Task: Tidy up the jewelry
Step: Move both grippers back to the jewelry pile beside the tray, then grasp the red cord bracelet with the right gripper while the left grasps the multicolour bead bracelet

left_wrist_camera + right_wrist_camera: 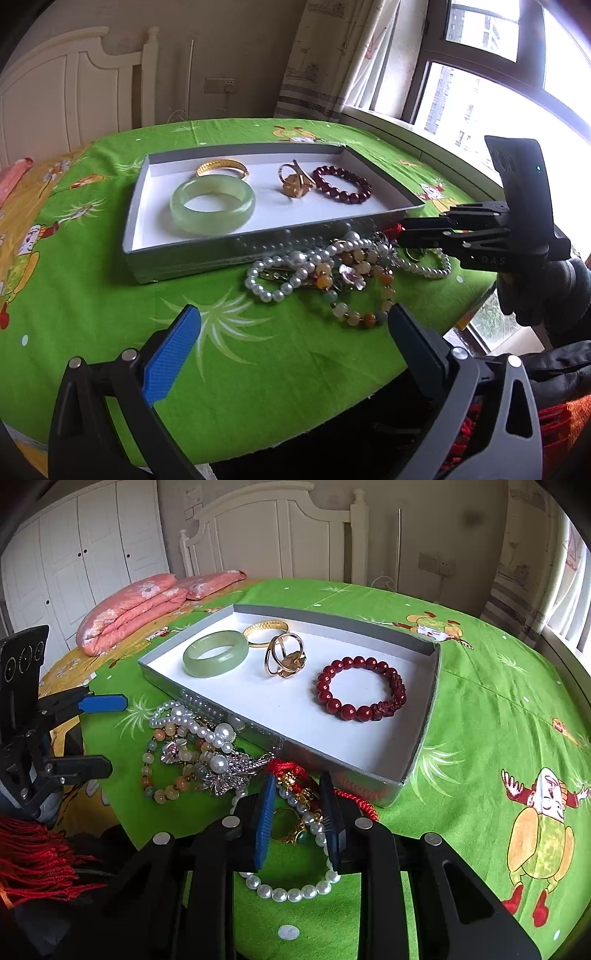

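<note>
Lying flat in the shallow grey cardboard tray (424, 716), holes facing up, are a pale green jade bangle (216, 658), a gold bangle (265, 633), a gold ring ornament (284, 657) and a dark red bead bracelet (360, 693). Against the tray's near wall sits a tangled heap of pearl strands and coloured beads (199, 746). Right gripper (297, 819) is narrowed around a white pearl bracelet (295, 890) and green-stone gold ring (290, 827), grasp unclear; left gripper (295, 332) is released.

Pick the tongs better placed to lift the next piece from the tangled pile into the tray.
Right. The right tongs already straddle the pearl strand and gold green-stone ring beside the grey cardboard tray; the left tongs hang open, short of the pile.
</note>
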The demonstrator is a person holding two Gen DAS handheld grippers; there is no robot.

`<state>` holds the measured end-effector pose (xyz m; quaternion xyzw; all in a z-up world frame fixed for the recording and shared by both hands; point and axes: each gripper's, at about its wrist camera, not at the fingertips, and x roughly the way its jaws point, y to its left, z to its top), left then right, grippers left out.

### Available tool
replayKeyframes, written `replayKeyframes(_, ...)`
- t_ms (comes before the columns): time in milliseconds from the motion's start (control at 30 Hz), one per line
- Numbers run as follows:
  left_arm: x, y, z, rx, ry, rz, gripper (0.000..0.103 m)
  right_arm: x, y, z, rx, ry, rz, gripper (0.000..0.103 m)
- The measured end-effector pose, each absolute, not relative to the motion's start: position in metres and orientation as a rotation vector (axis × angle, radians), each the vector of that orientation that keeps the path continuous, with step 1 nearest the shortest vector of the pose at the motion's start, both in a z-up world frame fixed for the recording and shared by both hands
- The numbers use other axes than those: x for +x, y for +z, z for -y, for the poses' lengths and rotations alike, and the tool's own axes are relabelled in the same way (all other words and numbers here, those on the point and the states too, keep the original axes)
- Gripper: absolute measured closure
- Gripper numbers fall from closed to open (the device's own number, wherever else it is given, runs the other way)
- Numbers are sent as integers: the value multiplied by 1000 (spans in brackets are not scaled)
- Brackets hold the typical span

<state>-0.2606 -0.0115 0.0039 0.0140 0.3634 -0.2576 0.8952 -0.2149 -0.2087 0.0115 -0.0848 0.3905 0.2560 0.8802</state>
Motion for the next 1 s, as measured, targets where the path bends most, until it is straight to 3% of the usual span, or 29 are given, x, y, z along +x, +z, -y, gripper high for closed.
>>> replayKeyframes(167, -262, -3, 29, 58, -570, -771, 6, -219, 15, 218, -164, 518, -773, 95)
replayKeyframes(333, -256, -3, 35, 40, -604, -780, 38, -219, 15, 222, -134, 512, -767, 95)
replayKeyframes(467, -250, -3, 41, 46, -588, -784, 43, -220, 16, 221, -127, 516, -757, 95)
replayKeyframes(500, -249, -3, 41, 43, -588, -785, 50, -221, 17, 221, -125, 518, -756, 95)
replayKeyframes(567, -246, -4, 43, 27, -612, -803, 86, -221, 18, 222, -126, 518, -754, 95)
replayKeyframes(833, -242, -5, 47, 26, -619, -820, 86, -221, 18, 222, -116, 519, -754, 95)
replayKeyframes(1000, -252, 0, 50, 82, -585, -774, 94, -224, 22, 223, -110, 510, -730, 95)
